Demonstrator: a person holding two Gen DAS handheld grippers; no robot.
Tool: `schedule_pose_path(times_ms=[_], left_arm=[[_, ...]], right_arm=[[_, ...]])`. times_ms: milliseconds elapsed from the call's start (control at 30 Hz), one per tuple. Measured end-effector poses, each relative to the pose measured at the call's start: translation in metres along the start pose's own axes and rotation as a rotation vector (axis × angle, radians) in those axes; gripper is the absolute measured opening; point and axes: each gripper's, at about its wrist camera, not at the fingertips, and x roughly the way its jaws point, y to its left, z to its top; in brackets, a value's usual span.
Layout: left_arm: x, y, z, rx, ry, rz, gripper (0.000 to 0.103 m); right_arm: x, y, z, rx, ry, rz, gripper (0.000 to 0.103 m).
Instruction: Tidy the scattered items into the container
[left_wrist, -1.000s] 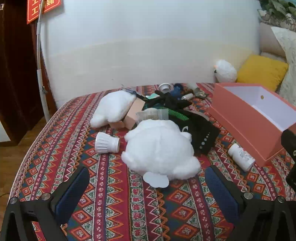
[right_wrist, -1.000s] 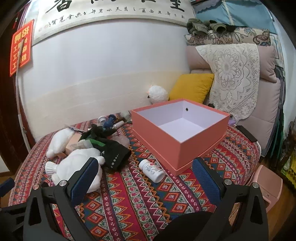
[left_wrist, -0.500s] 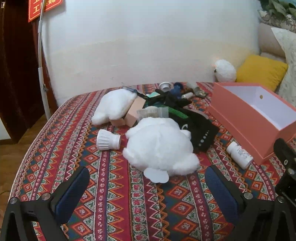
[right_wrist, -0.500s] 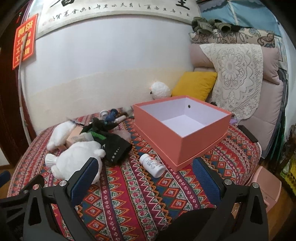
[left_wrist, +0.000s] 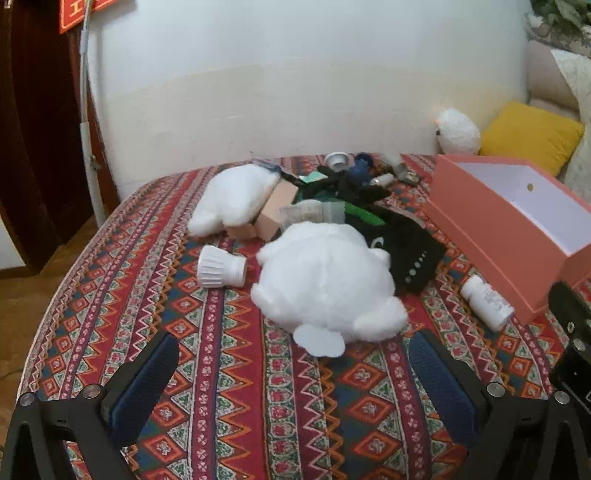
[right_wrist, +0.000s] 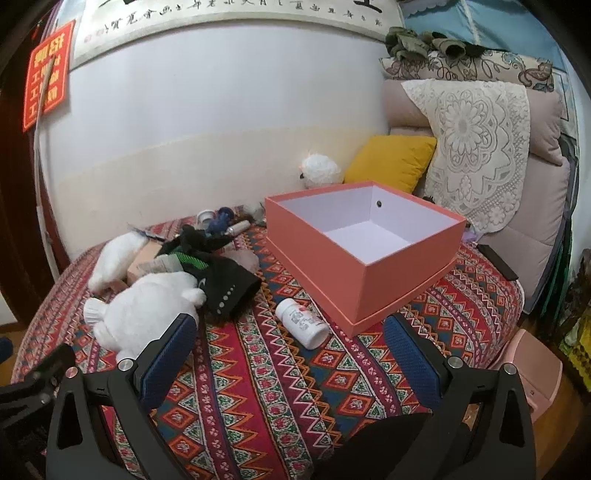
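Note:
An open salmon-pink box (right_wrist: 369, 258) (left_wrist: 509, 221) with a white, empty inside stands on the patterned bedspread. A white pill bottle (right_wrist: 303, 323) (left_wrist: 485, 302) lies on its side just in front of the box. A large white plush toy (left_wrist: 325, 280) (right_wrist: 147, 306) lies mid-bed, with a second white plush (left_wrist: 236, 199) behind it, a white ribbed cap-shaped item (left_wrist: 221, 271), a black garment (left_wrist: 402, 247) and small clutter behind. My left gripper (left_wrist: 295, 365) is open, low before the large plush. My right gripper (right_wrist: 291, 350) is open, just short of the pill bottle.
A small cardboard box (left_wrist: 277, 214) leans by the rear plush. A yellow cushion (right_wrist: 391, 162), a small white fluffy toy (right_wrist: 319, 171) and a lace-covered headboard (right_wrist: 476, 147) stand at the far right. A pink bin (right_wrist: 535, 369) sits on the floor. The bed's left edge drops to wooden floor (left_wrist: 22, 295).
Both grippers have drawn slightly back and up from the bed, so the items look a little farther off. Nothing on the bed has moved; both stay open.

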Motion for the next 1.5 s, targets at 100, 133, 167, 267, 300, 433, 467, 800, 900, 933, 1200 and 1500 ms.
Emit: schedule_pose_path(times_ms=[100,133,167,267,300,433,467,800,900,933,1200,1500], left_arm=[[0.001,-0.001,0.001,-0.004,0.014,-0.025,0.103],[0.001,-0.001,0.002,-0.012,0.011,-0.034,0.103],[0.0,-0.001,0.002,-0.015,0.006,-0.032,0.103],[0.002,-0.001,0.001,-0.022,0.005,-0.041,0.103],[0.004,-0.001,0.001,-0.024,0.005,-0.042,0.103],[0.011,-0.001,0.0,-0.039,0.014,-0.059,0.103],[0.012,-0.001,0.0,-0.038,0.012,-0.057,0.103],[0.014,0.001,-0.003,-0.01,0.013,-0.009,0.103],[0.015,-0.001,-0.001,-0.001,0.006,-0.014,0.103],[0.015,-0.002,0.0,-0.001,0.0,-0.018,0.103],[0.027,-0.003,0.003,-0.004,0.005,-0.038,0.103],[0.047,0.012,0.002,-0.057,0.041,-0.035,0.103]], right_arm=[[-0.001,-0.001,0.002,0.005,0.002,0.009,0.103],[-0.002,-0.002,0.002,0.007,-0.006,0.008,0.103],[-0.002,-0.001,0.002,0.006,-0.013,0.004,0.103],[0.0,0.0,0.0,-0.005,-0.005,0.004,0.103],[0.002,0.001,0.0,-0.008,0.001,0.005,0.103],[0.007,0.004,-0.001,-0.017,0.005,-0.001,0.103],[0.009,0.005,-0.002,-0.019,0.009,0.002,0.103],[0.007,0.013,-0.006,-0.048,0.016,0.029,0.103],[0.008,0.011,-0.003,-0.039,0.019,0.021,0.103],[0.008,0.01,-0.002,-0.033,0.017,0.021,0.103],[0.023,0.016,0.0,-0.043,0.026,0.008,0.103],[0.052,0.022,-0.009,-0.067,0.087,-0.005,0.103]])
